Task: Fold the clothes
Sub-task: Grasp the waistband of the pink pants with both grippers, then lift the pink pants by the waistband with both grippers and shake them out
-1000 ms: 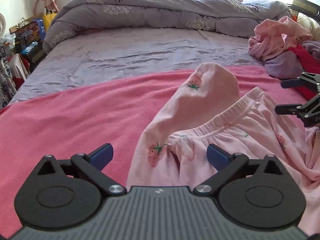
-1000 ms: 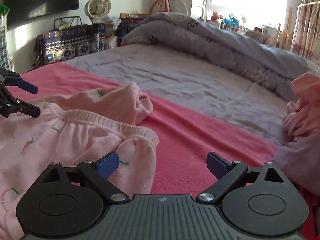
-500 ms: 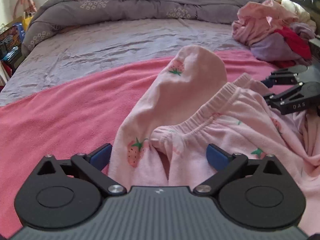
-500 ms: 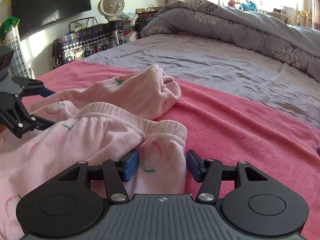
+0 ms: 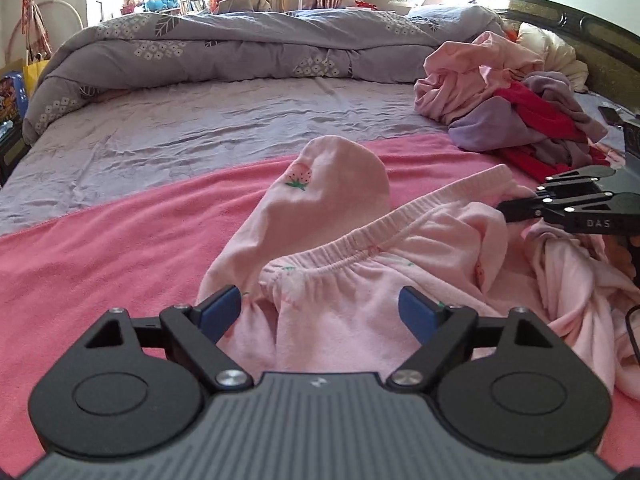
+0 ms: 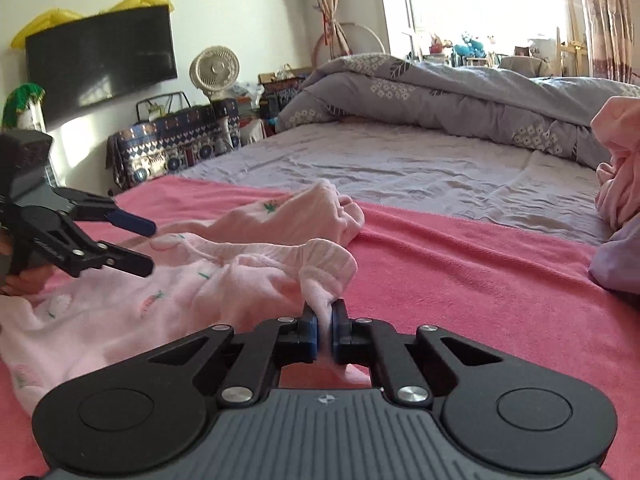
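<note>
Pink pyjama trousers with a strawberry print are lying crumpled on the pink blanket that is covering the near part of the bed, their elastic waistband facing the far side and one leg stretching toward the grey sheet. The right hand-held gripper is pinching a bunched corner of the waistband, its blue pads pressed together on the cloth. The left hand-held gripper is standing spread, its jaws opening, with the other end of the waistband lying between the pads but not squeezed. A heap of pink, purple and red clothes is sitting near the headboard side, well apart from the trousers, and a rolled grey quilt is lying along the bed's far edge.
</note>
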Demonstrator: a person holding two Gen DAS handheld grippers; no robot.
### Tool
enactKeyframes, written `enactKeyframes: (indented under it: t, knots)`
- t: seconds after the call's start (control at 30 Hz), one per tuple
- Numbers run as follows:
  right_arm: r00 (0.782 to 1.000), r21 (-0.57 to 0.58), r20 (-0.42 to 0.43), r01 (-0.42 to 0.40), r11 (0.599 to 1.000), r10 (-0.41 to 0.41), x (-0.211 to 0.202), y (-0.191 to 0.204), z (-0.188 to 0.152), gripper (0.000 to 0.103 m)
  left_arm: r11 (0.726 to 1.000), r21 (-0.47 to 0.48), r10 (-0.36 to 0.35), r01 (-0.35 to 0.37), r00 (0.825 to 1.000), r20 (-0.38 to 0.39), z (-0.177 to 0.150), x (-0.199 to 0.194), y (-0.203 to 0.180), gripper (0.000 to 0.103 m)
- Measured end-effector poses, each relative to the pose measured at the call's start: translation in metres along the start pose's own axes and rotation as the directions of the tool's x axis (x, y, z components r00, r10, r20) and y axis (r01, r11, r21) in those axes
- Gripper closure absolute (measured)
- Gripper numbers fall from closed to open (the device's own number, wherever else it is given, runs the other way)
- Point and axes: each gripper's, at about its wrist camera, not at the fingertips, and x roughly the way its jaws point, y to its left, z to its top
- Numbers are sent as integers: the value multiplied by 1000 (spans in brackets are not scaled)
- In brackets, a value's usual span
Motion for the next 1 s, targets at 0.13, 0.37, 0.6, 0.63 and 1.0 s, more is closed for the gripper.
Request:
enactKeyframes:
  t: [0.13, 0.37, 0.6, 0.63, 1.0]
  knots:
    - [999, 0, 52, -8, 1000, 8, -35, 4, -5, 95, 998, -47, -37, 35, 998, -44, 7, 13, 5, 17]
    - [999, -35, 42, -13, 999, 15, -60, 13, -21, 95, 953, -189, -251, 236, 966, -58, 16, 41, 10, 28]
    - [999, -41, 42, 32, 999, -30, -69, 18, -15, 95, 933, -271, -261, 237, 964, -57, 16, 43, 11, 95]
    - [997, -57, 54, 51, 997, -48, -72, 20, -7, 95, 936, -270, -246, 227, 969, -39, 21, 35, 11, 96]
    - [890, -202, 382, 344, 917, -250, -187, 90, 131, 95, 979, -133, -102, 153, 940, 327, 121, -156, -44, 98]
